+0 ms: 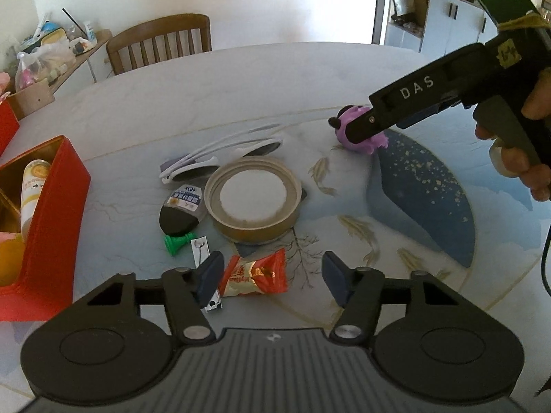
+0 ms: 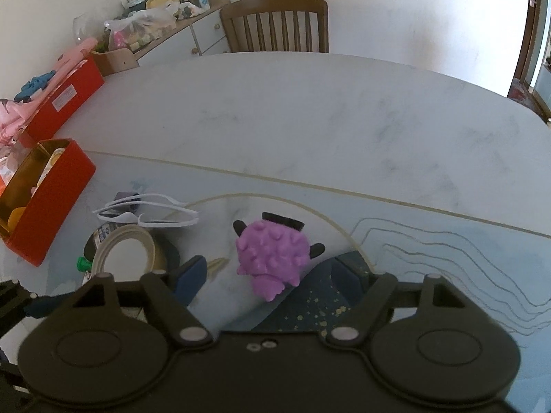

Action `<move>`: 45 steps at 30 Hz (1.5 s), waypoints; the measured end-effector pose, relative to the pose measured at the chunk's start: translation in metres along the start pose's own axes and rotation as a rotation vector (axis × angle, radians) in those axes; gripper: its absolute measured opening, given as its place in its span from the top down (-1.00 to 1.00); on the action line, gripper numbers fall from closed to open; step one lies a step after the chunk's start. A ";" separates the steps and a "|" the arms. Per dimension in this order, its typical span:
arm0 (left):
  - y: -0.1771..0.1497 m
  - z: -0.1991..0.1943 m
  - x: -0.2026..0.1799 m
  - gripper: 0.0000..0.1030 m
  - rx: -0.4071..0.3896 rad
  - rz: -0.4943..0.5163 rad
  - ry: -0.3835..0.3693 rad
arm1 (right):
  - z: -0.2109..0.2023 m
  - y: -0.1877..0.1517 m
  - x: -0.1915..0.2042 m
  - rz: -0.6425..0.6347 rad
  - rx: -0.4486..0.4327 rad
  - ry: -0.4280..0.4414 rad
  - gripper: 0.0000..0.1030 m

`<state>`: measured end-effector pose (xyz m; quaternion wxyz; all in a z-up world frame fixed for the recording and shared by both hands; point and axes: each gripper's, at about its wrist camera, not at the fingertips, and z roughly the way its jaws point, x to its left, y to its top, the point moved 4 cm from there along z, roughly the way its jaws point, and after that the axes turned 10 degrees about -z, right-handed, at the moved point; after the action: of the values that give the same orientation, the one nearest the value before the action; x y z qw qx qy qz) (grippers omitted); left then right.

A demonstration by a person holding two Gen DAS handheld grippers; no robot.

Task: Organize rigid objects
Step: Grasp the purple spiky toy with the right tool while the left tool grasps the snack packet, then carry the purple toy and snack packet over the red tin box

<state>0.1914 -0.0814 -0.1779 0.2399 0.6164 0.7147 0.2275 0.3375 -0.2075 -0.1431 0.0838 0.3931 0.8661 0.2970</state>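
Note:
A purple spiky toy figure with black ears and hat lies on the table between the open fingers of my right gripper; it also shows in the left wrist view, partly hidden by that gripper. My left gripper is open and hangs over a red snack packet. Beyond it lie a round beige lid, white sunglasses, a black oval item with a label, a green plastic piece and a small white card. A red box at the left holds a bottle and other items.
A second red box with pink items stands farther left. A wooden chair stands behind the table's far edge. A cluttered sideboard is at the back left. The table has a marbled far half.

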 end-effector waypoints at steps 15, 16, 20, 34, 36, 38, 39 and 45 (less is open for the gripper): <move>-0.006 0.008 -0.001 0.26 0.007 0.024 0.038 | 0.016 0.003 -0.002 0.021 0.024 -0.005 -0.10; -0.007 0.008 -0.001 0.27 0.007 0.025 0.037 | 0.017 0.003 -0.002 0.021 0.025 -0.011 -0.02; -0.006 0.008 -0.002 0.46 0.005 0.030 0.039 | 0.015 0.001 -0.002 0.019 0.024 -0.028 0.00; 0.002 -0.009 0.005 0.46 -0.005 -0.043 0.012 | -0.026 -0.013 0.008 0.022 0.000 -0.008 0.00; 0.005 -0.016 0.007 0.46 -0.011 -0.055 0.008 | -0.035 -0.012 0.013 0.013 -0.009 -0.003 0.00; 0.009 -0.021 0.008 0.46 -0.016 -0.069 0.004 | -0.044 -0.011 0.018 0.007 -0.019 0.002 0.00; 0.011 -0.024 0.010 0.46 -0.021 -0.078 0.001 | -0.049 -0.009 0.021 0.007 -0.024 0.005 0.00; 0.019 -0.049 0.019 0.46 -0.064 -0.136 -0.011 | -0.074 -0.001 0.042 -0.009 -0.072 0.029 0.00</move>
<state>0.1733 -0.0618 -0.1288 0.2782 0.5597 0.7459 0.2301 0.2802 -0.2102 -0.0799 0.0866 0.3815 0.8578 0.3333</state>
